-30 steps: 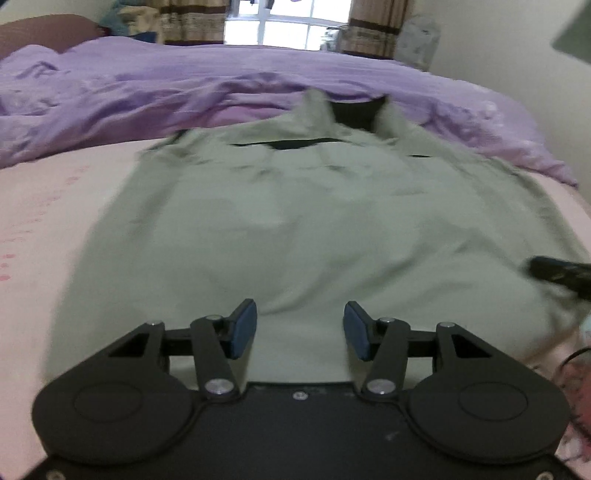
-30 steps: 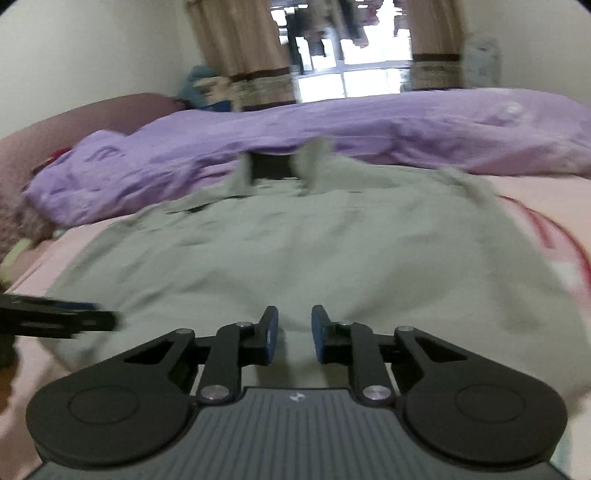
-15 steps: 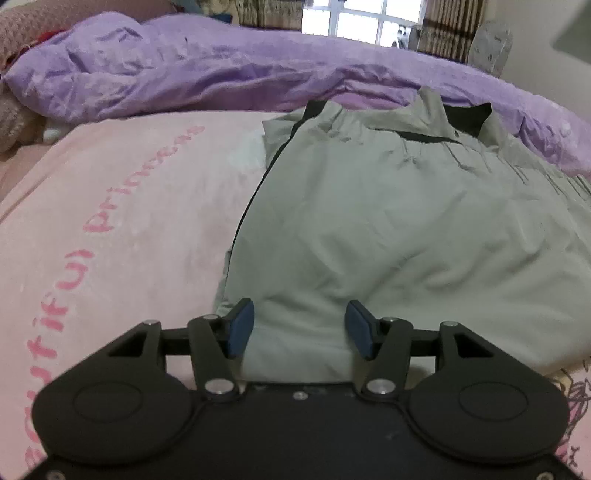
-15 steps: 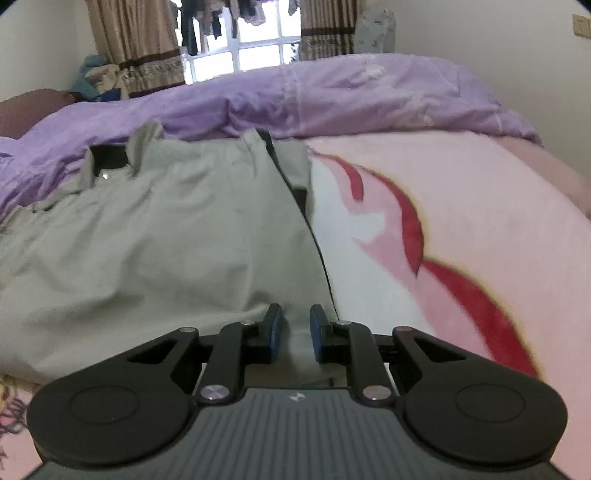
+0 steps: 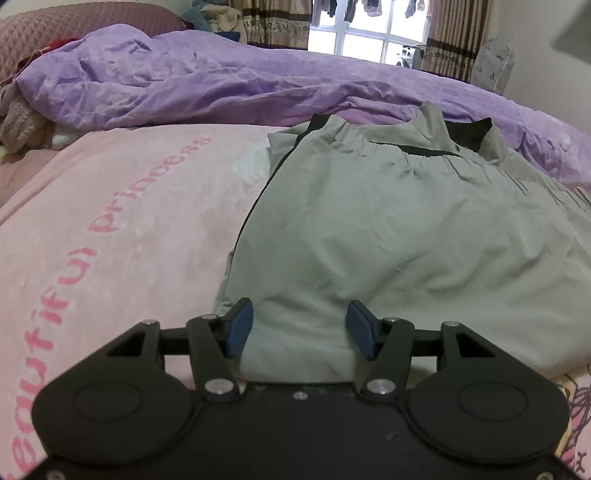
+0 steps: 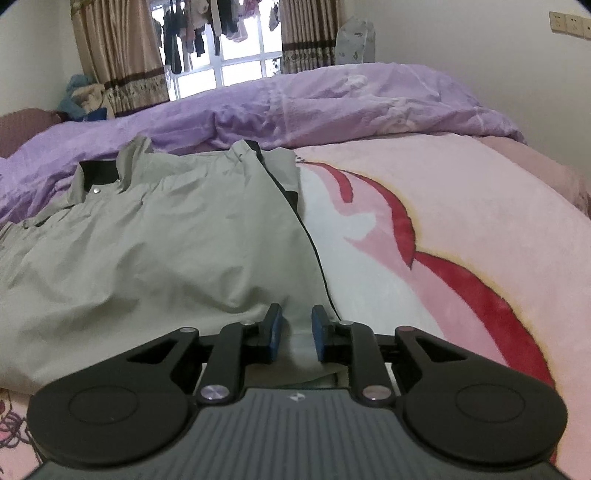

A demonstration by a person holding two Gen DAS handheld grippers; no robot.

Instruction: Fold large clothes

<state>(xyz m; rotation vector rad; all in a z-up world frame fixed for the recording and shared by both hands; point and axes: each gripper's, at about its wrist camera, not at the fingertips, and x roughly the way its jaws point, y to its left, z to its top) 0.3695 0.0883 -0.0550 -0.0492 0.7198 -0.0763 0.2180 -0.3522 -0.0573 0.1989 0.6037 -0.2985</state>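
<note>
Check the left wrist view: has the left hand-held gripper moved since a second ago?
Yes. The left hand-held gripper now sits at the grey jacket's left hem corner, with pink blanket lettering in view; earlier it faced mid-hem.

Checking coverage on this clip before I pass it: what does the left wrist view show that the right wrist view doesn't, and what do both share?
Only the left wrist view shows the pink lettering on the blanket, the jacket's left edge, a stuffed toy and the left gripper, jaws open over the hem.

Only the right wrist view shows the red pattern, wall sockets, the jacket's right edge and the right gripper, jaws opening with hem fabric between them.

Both show the grey-green jacket, the purple duvet, the window and the curtains.
</note>
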